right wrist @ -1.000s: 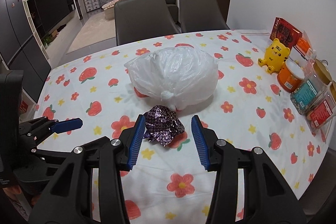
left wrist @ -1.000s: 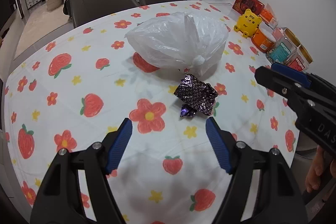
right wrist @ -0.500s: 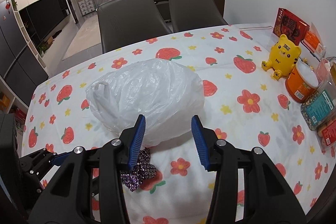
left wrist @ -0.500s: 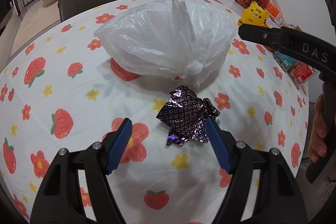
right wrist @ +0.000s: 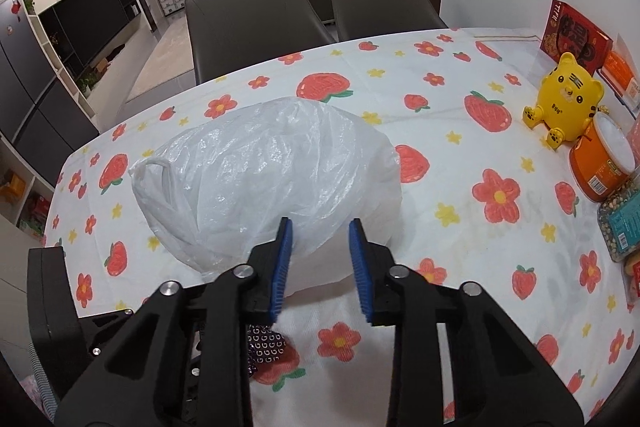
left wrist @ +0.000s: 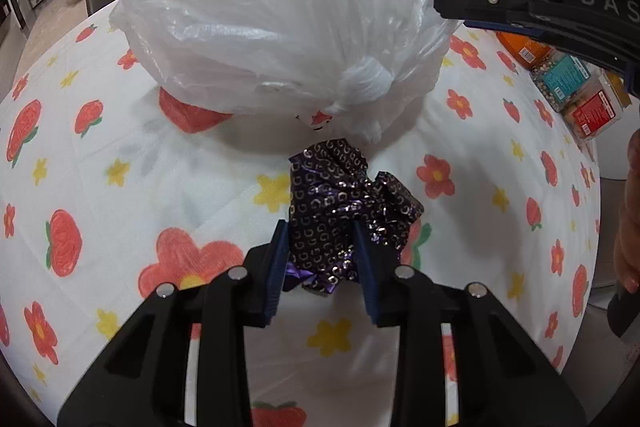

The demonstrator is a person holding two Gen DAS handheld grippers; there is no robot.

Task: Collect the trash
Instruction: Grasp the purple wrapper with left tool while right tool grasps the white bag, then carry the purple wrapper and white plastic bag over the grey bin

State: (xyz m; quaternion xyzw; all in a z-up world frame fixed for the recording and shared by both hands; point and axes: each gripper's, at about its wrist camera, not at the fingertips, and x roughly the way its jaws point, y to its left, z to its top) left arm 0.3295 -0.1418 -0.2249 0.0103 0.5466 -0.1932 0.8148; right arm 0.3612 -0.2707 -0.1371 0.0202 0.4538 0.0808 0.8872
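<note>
Closing in on the crumpled purple wrapper, we had the left gripper down over it, jaws narrowing with the foil between the blue pads and both pads already at its sides. The wrapper lay on the flowered tablecloth, just in front of the knot of the white plastic bag.

Over on the other side, the right gripper sat at the near edge of that bag, its jaws closing too, with the thin plastic bulging up between the pads; whether the pads had actually pinched the film, we could not tell from this angle.

So we judged this to be the pick-up step: wrapper first, bag as the place to put it. The knot looked tied shut, which was the catch. Next, we reckoned, the left needed a firm squeeze and a clean lift, while the right had to find an opening or a handle loop rather than slippery film. The snack jars along the wall stayed well clear.
</note>
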